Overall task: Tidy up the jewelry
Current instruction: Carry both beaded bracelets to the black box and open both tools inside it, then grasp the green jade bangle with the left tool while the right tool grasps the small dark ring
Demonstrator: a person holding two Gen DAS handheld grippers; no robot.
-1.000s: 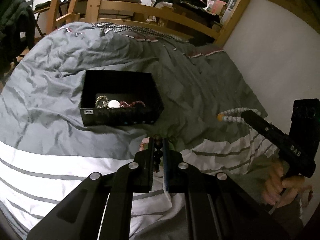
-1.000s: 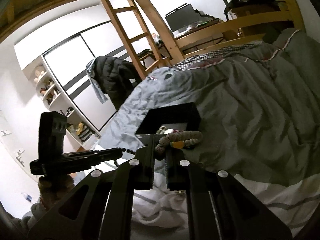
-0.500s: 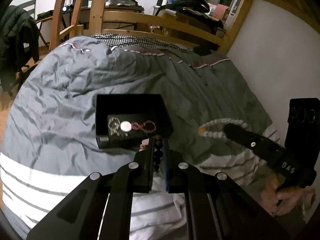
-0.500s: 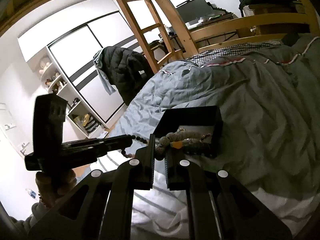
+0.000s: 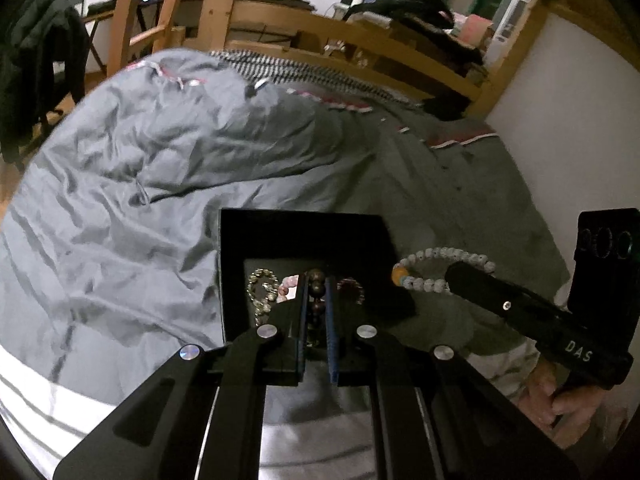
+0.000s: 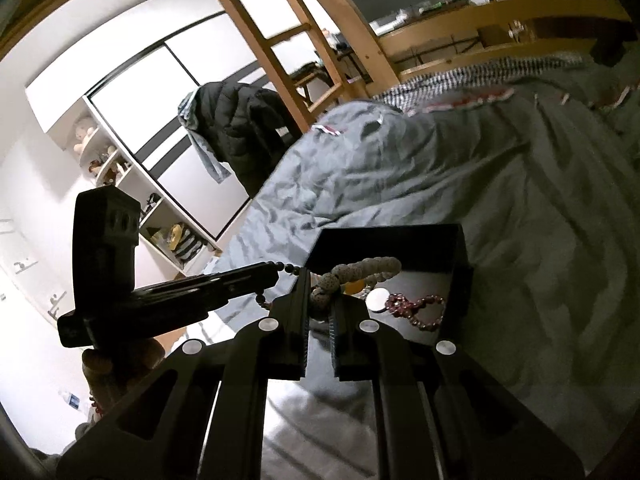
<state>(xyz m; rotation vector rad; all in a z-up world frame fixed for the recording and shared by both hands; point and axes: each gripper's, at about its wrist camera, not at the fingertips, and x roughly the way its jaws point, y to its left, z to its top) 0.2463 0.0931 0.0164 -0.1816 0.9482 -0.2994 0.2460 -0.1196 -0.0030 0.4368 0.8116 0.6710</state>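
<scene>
Left gripper [image 5: 316,292]: we have its jaws clamped on a string of dark beads [image 5: 317,280], which stands up between the pads and hangs down behind them.
Right gripper [image 6: 319,296]: we have it closed on a loop of pale beads [image 6: 360,270] with one amber bead [image 6: 352,288], sticking out just past the tips.
Just ahead of both: the open black box [image 5: 304,232] on the grey duvet [image 5: 120,184]; both strings sit over or at its near edge, though we cannot tell whether either touches it.
Already in the box: a gold-toned bracelet [image 5: 262,290], a pink bead bracelet [image 6: 416,310] and a small round white piece [image 6: 378,299].
Done, as we judge it: three pieces stowed, two more carried to the box.
Left to do: lower each string inside and let go, one gripper at a time so they do not tangle.
Farther out: we see no other loose jewelry on the duvet.
</scene>
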